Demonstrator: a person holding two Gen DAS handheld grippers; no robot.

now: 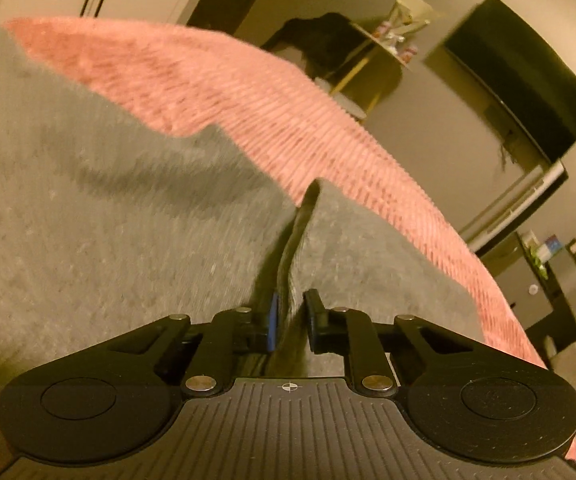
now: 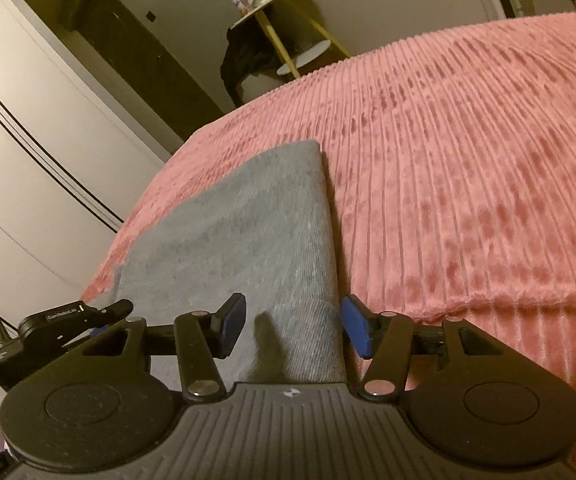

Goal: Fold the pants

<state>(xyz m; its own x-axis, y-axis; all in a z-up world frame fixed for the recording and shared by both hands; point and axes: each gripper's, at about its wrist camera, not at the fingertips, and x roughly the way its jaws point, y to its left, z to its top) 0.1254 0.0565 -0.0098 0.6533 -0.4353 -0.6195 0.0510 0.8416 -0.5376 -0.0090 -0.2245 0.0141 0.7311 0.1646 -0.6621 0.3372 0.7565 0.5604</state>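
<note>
The left gripper [image 1: 291,320] has its jaws clamped on a fold of the grey pants [image 2: 247,232], while the right gripper [image 2: 292,330] straddles the pants' near edge, jaws apart, on the pink bedspread [image 2: 468,160].

We see the left wrist view from just behind its fingers [image 1: 316,312], very close over the grey knit pants [image 1: 107,220]. Ours on the right looks past its fingers [image 2: 233,320] along the same pants [image 2: 247,232]; both share the ribbed pink bedspread [image 1: 215,80] [image 2: 468,160] (and a yellow-legged round side table [image 1: 372,52] [image 2: 283,16] beyond).
</note>
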